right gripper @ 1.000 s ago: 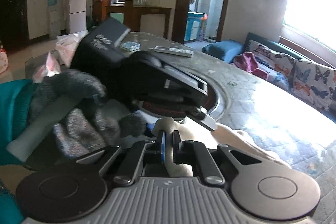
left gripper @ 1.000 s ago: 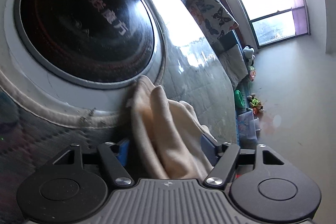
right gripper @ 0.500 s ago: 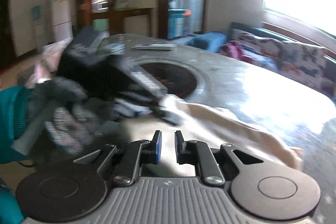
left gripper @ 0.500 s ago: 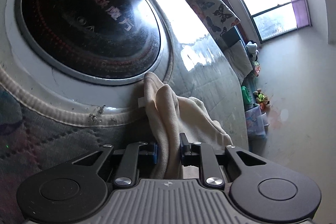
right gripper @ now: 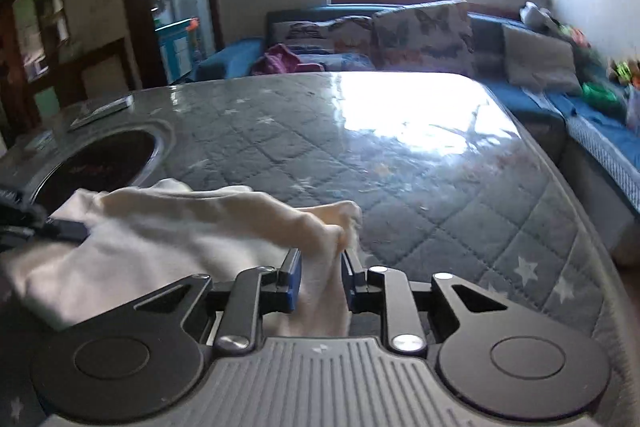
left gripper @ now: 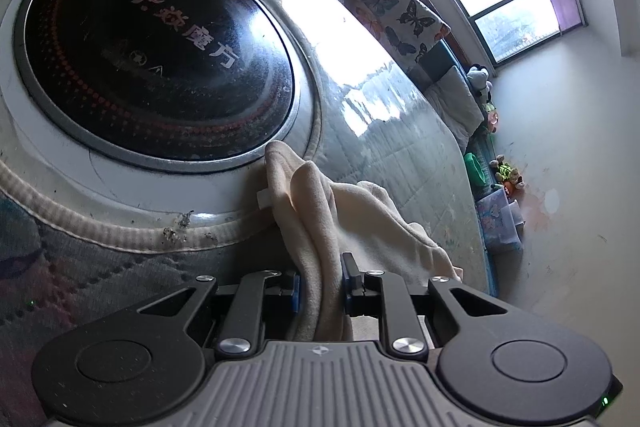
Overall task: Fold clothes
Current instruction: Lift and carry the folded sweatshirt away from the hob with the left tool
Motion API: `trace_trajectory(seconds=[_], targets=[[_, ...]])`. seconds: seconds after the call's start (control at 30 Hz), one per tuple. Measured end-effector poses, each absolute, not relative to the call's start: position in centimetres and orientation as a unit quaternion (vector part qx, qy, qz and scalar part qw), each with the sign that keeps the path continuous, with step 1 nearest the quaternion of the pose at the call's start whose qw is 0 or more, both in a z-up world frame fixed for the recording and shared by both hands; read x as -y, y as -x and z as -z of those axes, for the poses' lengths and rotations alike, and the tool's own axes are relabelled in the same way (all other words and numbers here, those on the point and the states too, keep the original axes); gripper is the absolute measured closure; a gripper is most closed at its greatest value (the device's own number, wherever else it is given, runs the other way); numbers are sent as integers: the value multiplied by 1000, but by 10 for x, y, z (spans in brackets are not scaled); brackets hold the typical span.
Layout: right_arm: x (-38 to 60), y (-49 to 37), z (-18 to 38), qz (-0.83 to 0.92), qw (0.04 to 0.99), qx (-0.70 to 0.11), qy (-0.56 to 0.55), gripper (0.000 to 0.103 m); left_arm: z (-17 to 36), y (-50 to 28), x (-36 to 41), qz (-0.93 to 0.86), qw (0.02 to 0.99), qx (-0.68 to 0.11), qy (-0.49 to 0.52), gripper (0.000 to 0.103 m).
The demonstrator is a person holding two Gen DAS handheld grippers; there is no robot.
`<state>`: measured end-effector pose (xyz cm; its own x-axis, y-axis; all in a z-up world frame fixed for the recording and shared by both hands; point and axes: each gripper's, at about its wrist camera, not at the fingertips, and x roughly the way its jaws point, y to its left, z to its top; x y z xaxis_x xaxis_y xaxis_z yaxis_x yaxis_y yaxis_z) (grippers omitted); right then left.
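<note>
A cream garment (left gripper: 360, 211) lies crumpled on the grey quilted table cover (left gripper: 400, 155), beside the round black hob. My left gripper (left gripper: 320, 275) is shut on a bunched fold of it, and the cloth rises between the blue pads. In the right wrist view the same garment (right gripper: 180, 227) stretches leftward to the left gripper's dark finger (right gripper: 60, 227). My right gripper (right gripper: 320, 261) is at the cloth's right end. Its jaws are opening, with a tail of the cloth between them.
A round black glass hob (right gripper: 96, 167) is set into the table at the left. A remote (right gripper: 104, 109) lies at the far edge. A blue sofa with butterfly cushions (right gripper: 420, 39) runs behind, toys on it. The table's curved edge (right gripper: 592, 227) falls off on the right.
The left jaws closed on the fold of cloth. The right gripper left the spot beside the gloved left hand, swung right along the garment, and its jaws widened around the cloth's end.
</note>
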<state>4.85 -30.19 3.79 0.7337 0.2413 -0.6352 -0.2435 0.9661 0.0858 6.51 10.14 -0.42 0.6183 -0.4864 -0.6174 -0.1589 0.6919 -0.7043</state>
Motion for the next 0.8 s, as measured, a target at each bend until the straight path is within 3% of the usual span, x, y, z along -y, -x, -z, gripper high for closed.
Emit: trace_trajectory(seconds=[0.13, 0.33, 0.4, 0.47, 0.8], targets=[[307, -56, -29, -127, 930, -344, -14, 68, 3, -67, -99, 100, 818, -426, 374, 82], [311, -66, -21, -133, 928, -344, -51, 67, 3, -70, -98, 100, 822, -424, 368, 82], [313, -66, -20, -134, 929, -341, -58, 75, 2, -70, -97, 101, 824, -423, 364, 82], [313, -65, -21, -142, 927, -340, -67, 92, 1, -70, -95, 101, 829, -421, 354, 82], [321, -34, -48, -120, 946, -294, -67, 94, -18, -75, -62, 126, 855, -417, 282, 85]])
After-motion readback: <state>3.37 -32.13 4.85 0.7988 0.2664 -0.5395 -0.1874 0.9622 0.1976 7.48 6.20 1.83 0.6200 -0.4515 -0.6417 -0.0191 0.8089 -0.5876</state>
